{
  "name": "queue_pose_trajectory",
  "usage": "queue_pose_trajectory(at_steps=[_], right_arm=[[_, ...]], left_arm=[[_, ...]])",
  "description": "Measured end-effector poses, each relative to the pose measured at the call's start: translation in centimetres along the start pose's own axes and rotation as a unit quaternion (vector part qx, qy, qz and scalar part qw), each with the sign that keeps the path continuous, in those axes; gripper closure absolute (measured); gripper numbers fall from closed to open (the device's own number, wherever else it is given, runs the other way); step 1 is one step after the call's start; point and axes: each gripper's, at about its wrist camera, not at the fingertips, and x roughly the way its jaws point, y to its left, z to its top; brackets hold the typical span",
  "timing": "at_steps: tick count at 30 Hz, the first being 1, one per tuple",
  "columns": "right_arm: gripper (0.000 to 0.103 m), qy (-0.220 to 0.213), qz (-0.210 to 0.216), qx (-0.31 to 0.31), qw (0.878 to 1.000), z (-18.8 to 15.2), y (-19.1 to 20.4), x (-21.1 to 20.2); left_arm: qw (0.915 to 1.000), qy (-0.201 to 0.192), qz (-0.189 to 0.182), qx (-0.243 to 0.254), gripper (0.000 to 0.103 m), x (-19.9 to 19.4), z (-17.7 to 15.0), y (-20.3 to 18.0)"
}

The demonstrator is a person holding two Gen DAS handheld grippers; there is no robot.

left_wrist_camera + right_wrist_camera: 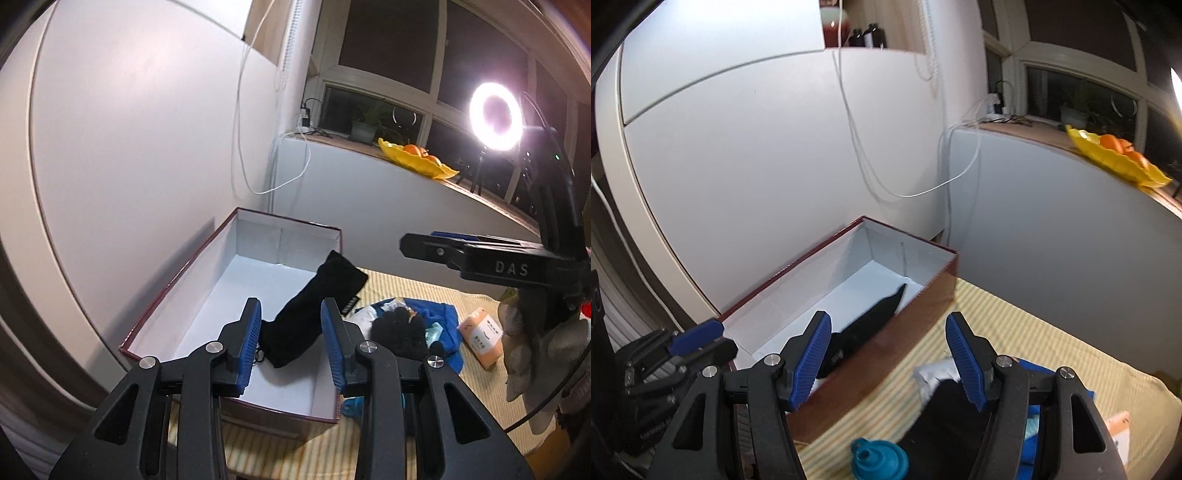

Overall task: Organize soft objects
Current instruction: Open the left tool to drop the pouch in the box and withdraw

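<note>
A black fabric pouch [314, 306] lies in the open white-lined box [177, 273], its far end leaning on the box's right wall. My left gripper [291, 306] hovers over the box's near end, open; the pouch shows between its blue pads without touching them. In the right wrist view the pouch [871, 321] lies inside the box [908, 325], and my right gripper [888, 317] stands open and empty above the box's right wall. Right of the box lies a pile: a black knit glove [399, 328], a blue towel [443, 314] and white cloth.
An orange tissue pack [482, 338] and a teal funnel [879, 458] lie on the yellow striped cloth [1052, 354]. A gloved hand [535, 343] holds the right gripper [424, 247]. A ring light [496, 116] and a yellow fruit dish [417, 158] stand on the sill; cables hang down the wall.
</note>
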Motion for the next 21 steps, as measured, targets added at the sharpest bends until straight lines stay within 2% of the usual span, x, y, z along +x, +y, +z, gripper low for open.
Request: queue_pose_trajectory(at_steps=[1, 2, 3, 6, 8, 12, 18, 21], right_arm=[[0.042, -0.001, 0.000, 0.000, 1.000, -0.3, -0.2, -0.4], [0.042, -0.002, 0.000, 0.002, 1.000, -0.6, -0.5, -1.0], [0.042, -0.003, -0.001, 0.003, 1.000, -0.8, -0.7, -1.3], [0.042, -0.004, -0.001, 0.016, 1.000, -1.9, -1.7, -2.9], [0.038, -0.006, -0.005, 0.025, 1.000, -2.5, -2.2, -3.6], [0.028, -0.015, -0.004, 0.041, 0.999, -3.8, -3.6, -5.6], [0.020, -0.028, -0.023, 0.059, 0.998, -6.0, -5.6, -8.3], [0.020, -0.035, -0.033, 0.076, 0.996, -7.3, -6.8, -9.9]], left_arm=[[1.0000, -0.003, 0.000, 0.004, 0.063, -0.2, -0.1, -0.3], [1.0000, -0.007, 0.000, 0.006, 0.055, -0.5, -0.1, -0.6], [0.9999, -0.010, -0.001, 0.008, 0.052, -0.7, -0.2, -0.8], [0.9998, -0.016, -0.002, 0.015, 0.052, -1.2, -0.3, -1.4], [0.9995, -0.020, -0.001, 0.023, 0.052, -1.5, -0.4, -2.0], [0.9991, -0.026, -0.005, 0.033, 0.037, -2.3, -0.6, -3.0], [0.9984, -0.031, -0.012, 0.046, 0.033, -3.1, -1.1, -4.2], [0.9984, -0.030, -0.017, 0.046, 0.033, -3.4, -1.3, -4.6]])
